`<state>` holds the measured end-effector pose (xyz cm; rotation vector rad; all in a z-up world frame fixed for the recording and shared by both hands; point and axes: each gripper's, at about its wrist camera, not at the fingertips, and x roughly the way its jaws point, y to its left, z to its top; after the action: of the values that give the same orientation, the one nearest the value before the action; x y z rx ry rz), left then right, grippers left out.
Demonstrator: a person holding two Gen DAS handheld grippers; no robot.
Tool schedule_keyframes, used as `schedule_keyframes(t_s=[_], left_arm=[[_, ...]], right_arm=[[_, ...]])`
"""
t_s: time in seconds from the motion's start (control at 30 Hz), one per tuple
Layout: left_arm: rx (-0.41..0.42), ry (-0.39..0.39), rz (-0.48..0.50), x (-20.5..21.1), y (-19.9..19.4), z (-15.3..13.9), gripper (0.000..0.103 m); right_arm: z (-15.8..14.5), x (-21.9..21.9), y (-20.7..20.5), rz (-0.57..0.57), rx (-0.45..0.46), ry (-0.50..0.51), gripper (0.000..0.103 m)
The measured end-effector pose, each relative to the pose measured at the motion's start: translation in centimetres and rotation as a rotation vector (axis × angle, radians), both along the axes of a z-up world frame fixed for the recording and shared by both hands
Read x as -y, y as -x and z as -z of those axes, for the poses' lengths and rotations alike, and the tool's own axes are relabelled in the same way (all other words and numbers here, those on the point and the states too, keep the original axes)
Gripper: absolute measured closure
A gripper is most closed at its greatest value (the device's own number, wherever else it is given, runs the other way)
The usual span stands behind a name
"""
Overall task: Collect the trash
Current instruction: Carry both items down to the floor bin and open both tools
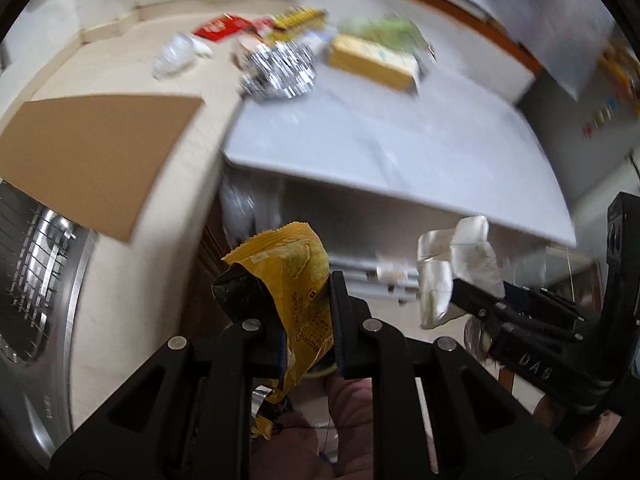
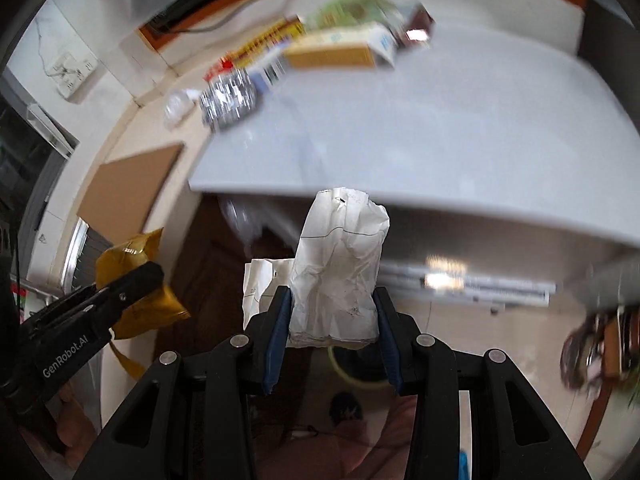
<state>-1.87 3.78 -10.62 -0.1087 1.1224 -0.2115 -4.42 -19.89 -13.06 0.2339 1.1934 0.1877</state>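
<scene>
Left wrist view: the left tool clamps a crumpled yellow snack wrapper, held off the near edge of the white table. Beside it, the right tool grips a crumpled white paper; more trash lies at the table's far side.

A crumpled white paper bag is clamped between the blue-padded jaws of the right gripper. At left, a yellow foil snack wrapper is held by the left gripper. Boxes and crumpled silver foil are seen on the white table.
</scene>
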Motion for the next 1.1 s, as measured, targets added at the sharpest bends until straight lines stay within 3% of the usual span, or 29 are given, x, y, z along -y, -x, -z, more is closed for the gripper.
schedule_keyframes(t_s=[0.17, 0.33, 0.5, 0.73, 0.93, 1.03, 1.07, 1.1], left_arm=[[-0.052, 0.000, 0.026, 1.5, 1.8, 3.1, 0.089], [-0.093, -0.017, 0.007, 3.6, 3.6, 8.7, 0.089], [-0.175, -0.022, -0.039, 4.9, 4.4, 17.2, 0.089], [-0.318, -0.049, -0.107, 5.2, 3.9, 31.3, 0.089], [-0.348, -0.071, -0.086, 5.8, 3.0, 37.8, 0.089], [-0.332, -0.106, -0.062, 5.8, 2.4, 39.2, 0.080], [-0.328, -0.115, -0.060, 5.8, 2.1, 39.4, 0.069], [-0.327, -0.118, -0.060, 5.7, 1.8, 39.6, 0.052]], right_arm=[[3.8, -0.1, 4.5, -0.012, -0.075, 0.050, 0.062], [9.4, 0.3, 7.0, -0.059, -0.119, 0.064, 0.062], [18.7, 1.4, 7.9, -0.105, -0.197, 0.036, 0.062], [32.8, 1.3, 7.7, -0.150, -0.306, 0.057, 0.062], [40.8, 0.6, 6.1, -0.143, -0.354, 0.038, 0.059], [43.2, 0.4, 5.2, -0.130, -0.371, 0.030, 0.050], [43.7, 0.1, 4.9, -0.126, -0.370, 0.027, 0.048], [43.9, 0.0, 4.9, -0.123, -0.365, 0.022, 0.047]])
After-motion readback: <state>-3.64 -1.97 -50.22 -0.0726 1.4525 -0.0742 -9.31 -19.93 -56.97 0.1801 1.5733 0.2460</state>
